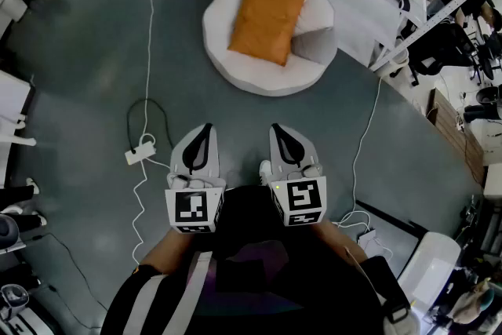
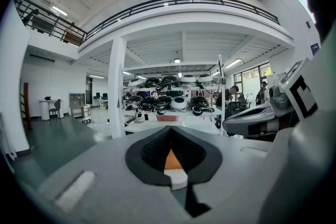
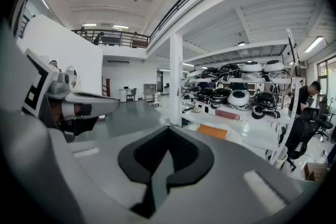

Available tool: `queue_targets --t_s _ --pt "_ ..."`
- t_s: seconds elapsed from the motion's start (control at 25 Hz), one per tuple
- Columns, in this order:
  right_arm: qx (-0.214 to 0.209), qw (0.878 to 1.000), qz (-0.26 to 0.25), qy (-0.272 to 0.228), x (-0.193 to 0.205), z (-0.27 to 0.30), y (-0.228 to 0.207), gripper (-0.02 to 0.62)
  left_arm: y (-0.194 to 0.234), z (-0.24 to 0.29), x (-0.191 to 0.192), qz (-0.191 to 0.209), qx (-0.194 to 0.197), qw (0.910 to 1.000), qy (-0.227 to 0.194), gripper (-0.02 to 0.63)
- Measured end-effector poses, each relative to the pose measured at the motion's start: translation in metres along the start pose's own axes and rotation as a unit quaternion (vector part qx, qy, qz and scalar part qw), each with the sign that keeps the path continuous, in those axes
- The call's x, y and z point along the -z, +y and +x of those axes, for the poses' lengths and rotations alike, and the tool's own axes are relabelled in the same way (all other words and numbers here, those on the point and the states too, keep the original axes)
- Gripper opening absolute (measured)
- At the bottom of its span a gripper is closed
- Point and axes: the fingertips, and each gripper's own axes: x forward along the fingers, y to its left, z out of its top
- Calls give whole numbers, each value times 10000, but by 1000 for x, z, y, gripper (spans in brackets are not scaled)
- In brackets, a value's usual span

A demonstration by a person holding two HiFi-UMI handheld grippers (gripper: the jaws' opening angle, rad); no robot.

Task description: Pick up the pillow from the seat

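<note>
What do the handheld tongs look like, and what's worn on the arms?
Both left tongs and right tongs have light grey tapered shells with black pads, each carrying a white cube with black square markers. The left sleeve is dark with white stripes.

A square orange pillow point(image 1: 267, 20) lies slightly tilted on the round white seat point(image 1: 269, 71).
</note>
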Motion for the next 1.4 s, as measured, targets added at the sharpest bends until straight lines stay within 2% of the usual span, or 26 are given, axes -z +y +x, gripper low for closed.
queue_targets --t_s 0.6,0.92,1.4 --pt "-114 9999 -36 -99 -5 8 -36 0 -19 27 -12 124 -111 9998 -62 2" --pt "-403 9989 -199 -136 -7 17 -68 2 -42 55 -20 93 -311 9994 -72 2" --pt "-728 9973 -84 -86 1 28 -109 3 -72 80 -17 35 -557 9983 181 2"
